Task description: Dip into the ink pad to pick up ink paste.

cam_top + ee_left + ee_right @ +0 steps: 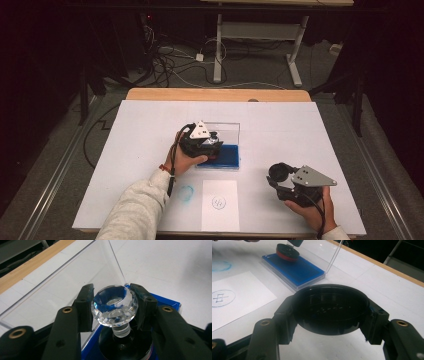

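Pressing the stamp onto the blue ink pad beneath it, the left hand-held gripper clamps its crystal knob (paper already bears one mark); the right hand-held gripper grips the black cap, recapping left.

Dim at the far edges and sides of the high view — brightly lit on the white table; glare on the clear lid, near jaws soft.
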Demonstrator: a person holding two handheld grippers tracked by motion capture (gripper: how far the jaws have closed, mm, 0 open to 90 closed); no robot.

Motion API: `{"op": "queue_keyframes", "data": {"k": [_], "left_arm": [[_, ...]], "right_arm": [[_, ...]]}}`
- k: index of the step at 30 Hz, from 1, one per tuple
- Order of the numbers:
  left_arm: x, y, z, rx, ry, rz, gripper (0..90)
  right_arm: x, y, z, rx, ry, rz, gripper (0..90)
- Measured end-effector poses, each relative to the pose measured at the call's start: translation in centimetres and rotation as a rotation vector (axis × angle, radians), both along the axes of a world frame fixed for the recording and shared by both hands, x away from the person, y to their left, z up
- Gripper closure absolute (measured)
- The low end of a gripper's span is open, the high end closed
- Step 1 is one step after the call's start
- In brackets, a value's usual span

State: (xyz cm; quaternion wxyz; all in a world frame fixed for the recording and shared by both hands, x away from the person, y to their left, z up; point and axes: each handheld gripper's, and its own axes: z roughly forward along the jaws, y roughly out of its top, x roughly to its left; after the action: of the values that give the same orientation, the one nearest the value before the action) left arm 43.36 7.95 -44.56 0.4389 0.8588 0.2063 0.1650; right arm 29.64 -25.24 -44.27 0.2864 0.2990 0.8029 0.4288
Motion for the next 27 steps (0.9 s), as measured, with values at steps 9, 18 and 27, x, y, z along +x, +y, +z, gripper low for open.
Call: {"op": "queue_keyframes", "data": {"k": [9, 18, 27], "left_arm": [[-0.2, 0.1, -0.5, 0.001, -0.003, -0.006, 55.1], [-0.7, 0.7, -0.1, 0.052, 0.02, -0.014, 55.1], [-1.1, 0.5, 0.3, 0.114, 0.045, -0.009, 54.9]], "right_arm": [[0.0, 0.0, 0.0, 0.003, 0.0, 0.002, 38.8], [-0.1, 0.1, 0.0, 0.002, 0.006, 0.002, 38.8], [0.0, 0.1, -0.1, 0.002, 0.01, 0.0, 38.8]]}}
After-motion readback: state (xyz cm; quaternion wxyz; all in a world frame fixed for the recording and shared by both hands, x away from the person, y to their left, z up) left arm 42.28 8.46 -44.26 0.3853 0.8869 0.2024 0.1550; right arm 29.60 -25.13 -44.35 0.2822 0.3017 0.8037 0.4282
